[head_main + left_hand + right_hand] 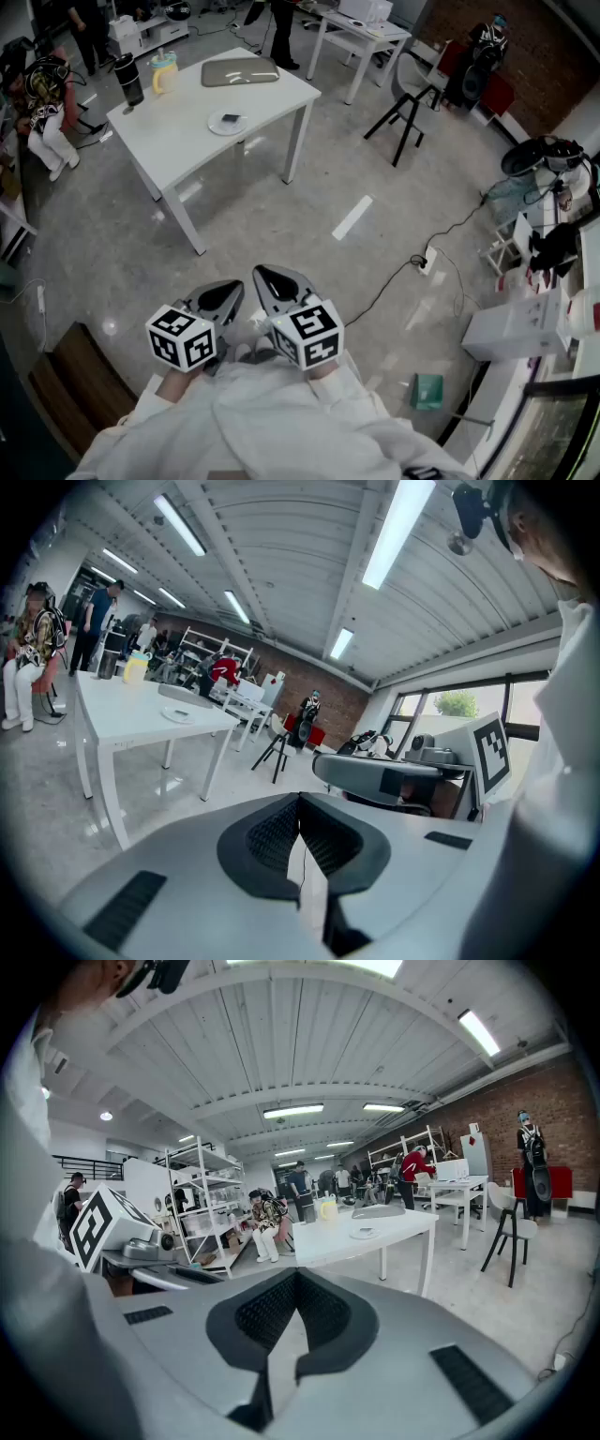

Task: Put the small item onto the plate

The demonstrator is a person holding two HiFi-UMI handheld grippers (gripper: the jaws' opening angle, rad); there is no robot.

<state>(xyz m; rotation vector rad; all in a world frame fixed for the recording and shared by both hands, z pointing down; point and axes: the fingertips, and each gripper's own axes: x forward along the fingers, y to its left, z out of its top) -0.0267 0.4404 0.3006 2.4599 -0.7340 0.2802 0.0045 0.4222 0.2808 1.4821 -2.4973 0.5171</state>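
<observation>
Far ahead stands a white table (267,94) with a small white plate (227,123) on it, and a small dark item (232,119) lies on that plate. The plate also shows in the left gripper view (178,713) and in the right gripper view (362,1234). Both grippers are held close to my body over the floor, well short of the table. My left gripper (232,289) (300,799) is shut and holds nothing. Beside it, my right gripper (262,275) (297,1274) is shut too, with nothing between its pads.
On the table stand a black tumbler (128,79), a yellow jug (164,73) and a grey tray (240,71). A seated person (47,112) is at the left. A black chair (405,103) stands at the right, and a power strip (427,262) with its cable lies on the floor.
</observation>
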